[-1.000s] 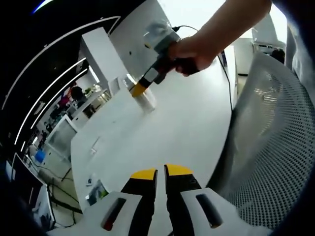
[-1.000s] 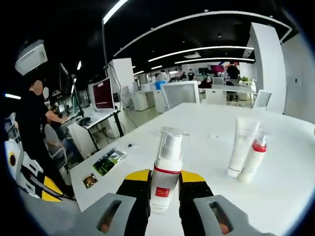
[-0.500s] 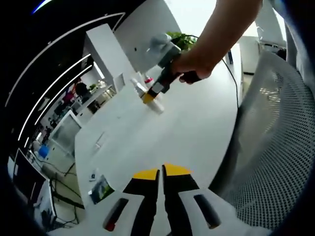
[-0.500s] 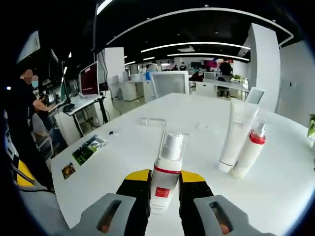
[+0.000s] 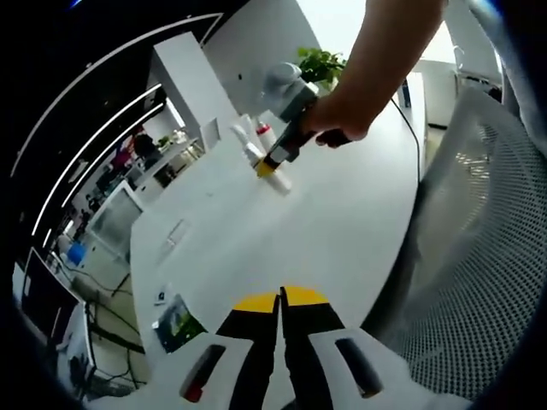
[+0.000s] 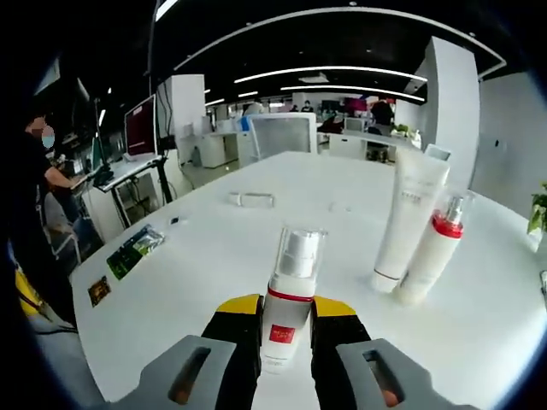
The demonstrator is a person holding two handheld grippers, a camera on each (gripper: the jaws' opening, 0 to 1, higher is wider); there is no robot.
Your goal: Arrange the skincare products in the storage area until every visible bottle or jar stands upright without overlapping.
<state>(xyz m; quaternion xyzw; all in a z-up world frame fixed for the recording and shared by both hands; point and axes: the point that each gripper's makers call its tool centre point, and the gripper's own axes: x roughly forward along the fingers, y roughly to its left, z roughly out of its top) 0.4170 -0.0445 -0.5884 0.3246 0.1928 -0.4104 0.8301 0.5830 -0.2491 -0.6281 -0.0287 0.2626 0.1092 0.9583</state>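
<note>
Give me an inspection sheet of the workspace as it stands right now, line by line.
Surface: white table, mostly bare.
Job's things: pump bottle with clear cap and red label, upright between the right gripper's jaws; white tube standing on its cap; red-collared bottle upright, right beside the tube; whether they touch cannot be told.
Clutter: small clear object lying farther back on the table; flat printed packet and a small dark card near the table edge.
Grippers: right gripper shut on the pump bottle; left gripper shut, holding nothing.
Cables: black cable along the far side of the table.
Surroundings: mesh chair, potted plant, office desks with monitors, a person at the left.
</note>
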